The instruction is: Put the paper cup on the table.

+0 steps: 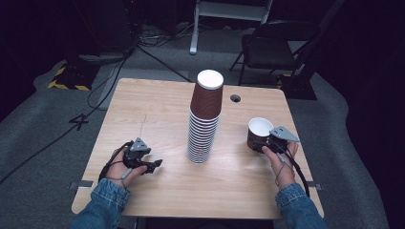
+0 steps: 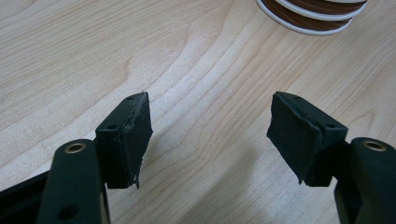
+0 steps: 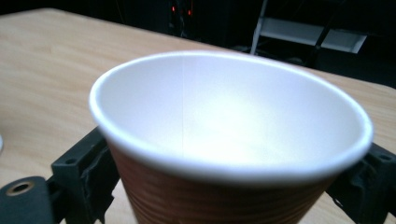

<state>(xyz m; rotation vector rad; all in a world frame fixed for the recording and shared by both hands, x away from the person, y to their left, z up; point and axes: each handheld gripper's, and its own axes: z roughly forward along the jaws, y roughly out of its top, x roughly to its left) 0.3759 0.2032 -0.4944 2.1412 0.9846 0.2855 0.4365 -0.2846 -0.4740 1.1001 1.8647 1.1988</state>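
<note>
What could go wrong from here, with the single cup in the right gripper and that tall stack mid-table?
1. The stack of upturned cups is tall and narrow; a knock from either hand would likely topple it.
2. The right gripper has its jaws either side of the upright brown cup; squeezing might dent the paper wall, and a loose grip might let it slip.
3. The left gripper stands open, close to the stack's base.

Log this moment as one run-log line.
left tongs: open, empty, over table | right tongs: around upright single cup | cup stack: inverted, mid-table
</note>
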